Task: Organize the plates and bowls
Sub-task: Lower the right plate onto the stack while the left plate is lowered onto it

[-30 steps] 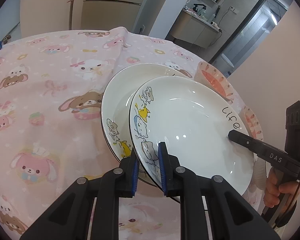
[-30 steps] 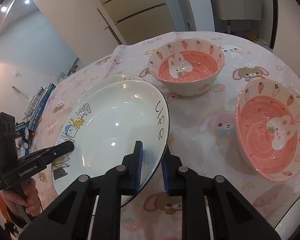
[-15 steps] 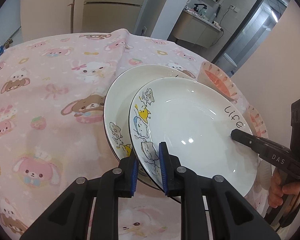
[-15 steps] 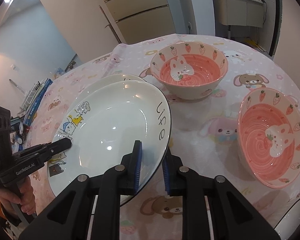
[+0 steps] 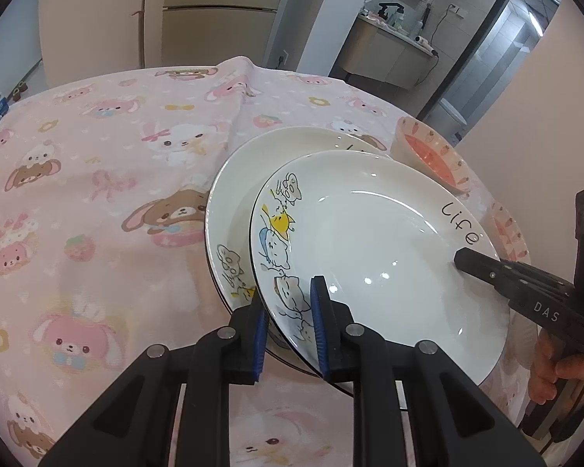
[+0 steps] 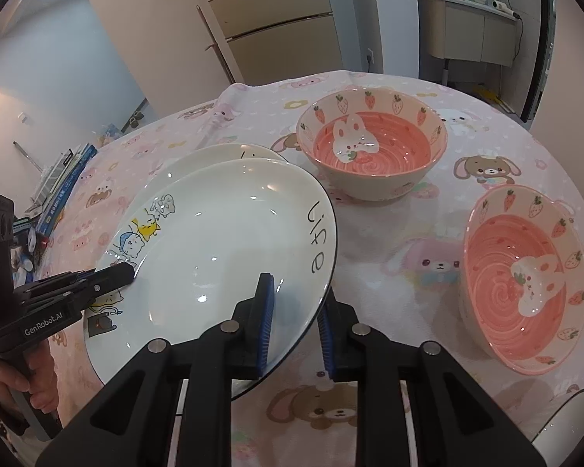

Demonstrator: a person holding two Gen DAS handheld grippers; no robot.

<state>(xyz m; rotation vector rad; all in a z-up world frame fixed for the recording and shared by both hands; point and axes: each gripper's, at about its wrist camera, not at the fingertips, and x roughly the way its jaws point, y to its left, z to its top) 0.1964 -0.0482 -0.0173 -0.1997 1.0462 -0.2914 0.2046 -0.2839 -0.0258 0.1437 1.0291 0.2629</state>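
White porcelain, the upper plate [image 5: 389, 257] now sits a little lower over the lower plate [image 5: 233, 202], overlapping it and shifted toward the near right. Stacking looks close to done. Both grips have slackened slightly: the left hand-held gripper [image 5: 288, 327] straddles its near-left rim, the right hand-held gripper [image 6: 296, 323] its near-right rim, pads close on the edge, neither plainly free. Two pink bowls [image 6: 372, 148] wait to the right on the bench [image 5: 97, 194].
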